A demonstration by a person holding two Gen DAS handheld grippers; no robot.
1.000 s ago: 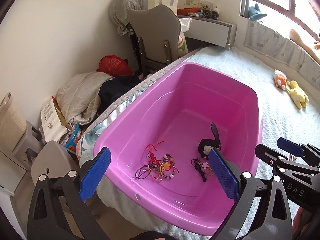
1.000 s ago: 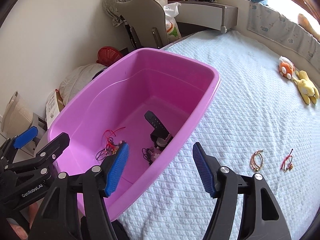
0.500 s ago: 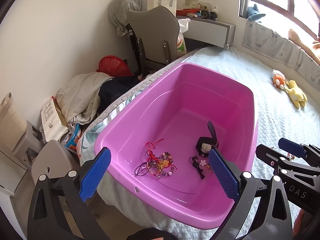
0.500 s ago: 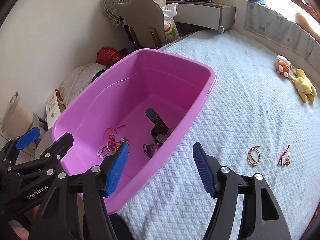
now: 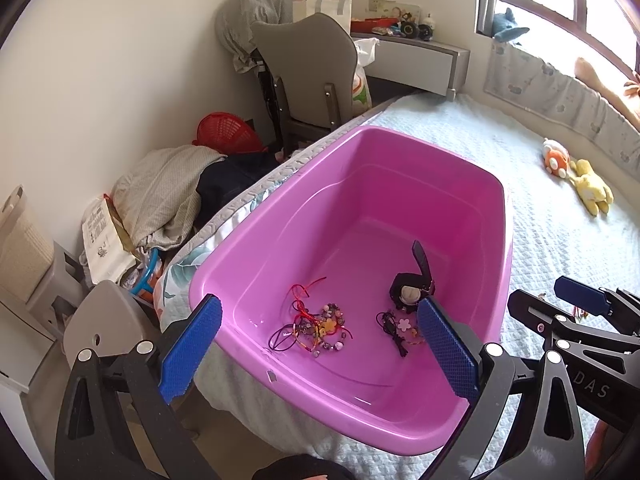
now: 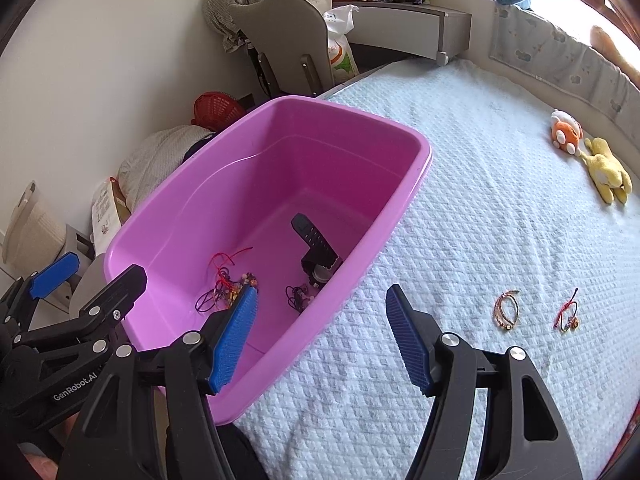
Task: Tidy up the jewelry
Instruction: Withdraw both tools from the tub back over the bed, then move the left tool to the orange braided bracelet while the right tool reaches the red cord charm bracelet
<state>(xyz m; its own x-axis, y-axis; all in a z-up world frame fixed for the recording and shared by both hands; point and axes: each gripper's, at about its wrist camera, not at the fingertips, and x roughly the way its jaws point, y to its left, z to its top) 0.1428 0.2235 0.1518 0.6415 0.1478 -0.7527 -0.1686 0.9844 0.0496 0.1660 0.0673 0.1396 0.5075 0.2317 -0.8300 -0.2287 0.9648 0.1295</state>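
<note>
Pink tub (image 5: 400,184): on bed (image 6: 500,208), beaded jewelry (image 5: 320,326) and watch (image 5: 412,288) inside
Left tool (image 5: 316,350): spread wide, empty, over tub's near rim
Right tool (image 6: 320,344): wide, empty, just right of tub
Bracelets (image 6: 506,309): on bed, right of tub

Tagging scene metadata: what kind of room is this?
Most likely a bedroom, probably a child's: a quilted bed with plush toys, a padded bumper under the window, and a desk chair draped with clothes.
</note>
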